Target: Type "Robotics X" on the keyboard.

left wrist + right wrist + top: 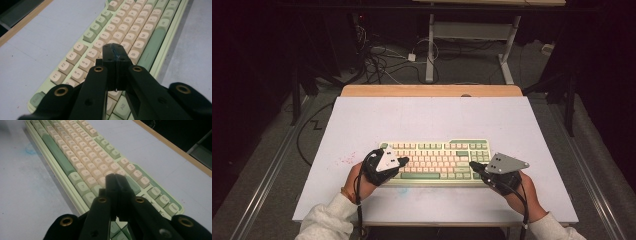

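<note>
A pale green keyboard (pixel 437 160) with cream and green keys lies near the front of the white table. My left gripper (pixel 403 161) hovers over the keyboard's left end, jaws shut with nothing between them; in the left gripper view its tip (pixel 114 48) sits above the letter keys of the keyboard (pixel 130 27). My right gripper (pixel 472 165) is over the keyboard's right end, also shut and empty; in the right gripper view its tip (pixel 115 178) hangs above the keys of the keyboard (pixel 82 157) near the green enter key.
The white table top (pixel 427 117) has a wooden strip (pixel 432 90) along its far edge. Faint red marks (pixel 346 160) stain the surface left of the keyboard. Cables (pixel 377 60) and a desk frame (pixel 472 45) stand on the floor beyond.
</note>
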`<action>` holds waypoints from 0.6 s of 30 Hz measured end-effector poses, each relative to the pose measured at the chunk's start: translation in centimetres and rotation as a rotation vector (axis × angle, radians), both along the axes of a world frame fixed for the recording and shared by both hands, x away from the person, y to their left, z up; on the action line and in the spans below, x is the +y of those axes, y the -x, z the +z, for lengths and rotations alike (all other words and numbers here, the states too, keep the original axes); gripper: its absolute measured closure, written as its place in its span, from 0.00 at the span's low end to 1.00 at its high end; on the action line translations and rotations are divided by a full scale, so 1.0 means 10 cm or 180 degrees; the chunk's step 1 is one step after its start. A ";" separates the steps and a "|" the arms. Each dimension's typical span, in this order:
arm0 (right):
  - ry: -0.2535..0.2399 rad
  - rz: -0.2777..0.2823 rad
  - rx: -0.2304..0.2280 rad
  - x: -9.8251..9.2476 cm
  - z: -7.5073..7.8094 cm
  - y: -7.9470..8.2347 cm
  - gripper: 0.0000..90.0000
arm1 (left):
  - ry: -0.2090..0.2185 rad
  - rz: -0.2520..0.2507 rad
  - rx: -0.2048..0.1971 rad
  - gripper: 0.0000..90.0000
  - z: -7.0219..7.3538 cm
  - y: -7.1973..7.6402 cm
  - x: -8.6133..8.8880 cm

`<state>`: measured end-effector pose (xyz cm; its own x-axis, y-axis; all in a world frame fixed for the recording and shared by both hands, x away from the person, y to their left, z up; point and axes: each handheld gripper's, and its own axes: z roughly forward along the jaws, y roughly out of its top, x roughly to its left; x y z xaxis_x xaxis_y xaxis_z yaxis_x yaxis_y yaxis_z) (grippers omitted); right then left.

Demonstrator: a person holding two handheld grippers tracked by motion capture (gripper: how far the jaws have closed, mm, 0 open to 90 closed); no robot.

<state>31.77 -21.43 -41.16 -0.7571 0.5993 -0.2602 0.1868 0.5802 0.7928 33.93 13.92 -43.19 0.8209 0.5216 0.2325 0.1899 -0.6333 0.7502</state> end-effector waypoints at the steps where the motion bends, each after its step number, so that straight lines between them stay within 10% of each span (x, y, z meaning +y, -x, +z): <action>1: 0.0003 0.0001 -0.0001 0.00 0.00 -0.01 1.00 | 0.0005 0.0006 0.0000 0.97 0.00 0.00 0.02; 18: 0.0004 0.0090 0.0045 0.19 -0.01 -0.13 1.00 | 0.0030 0.0164 0.0004 0.97 -0.04 0.16 0.28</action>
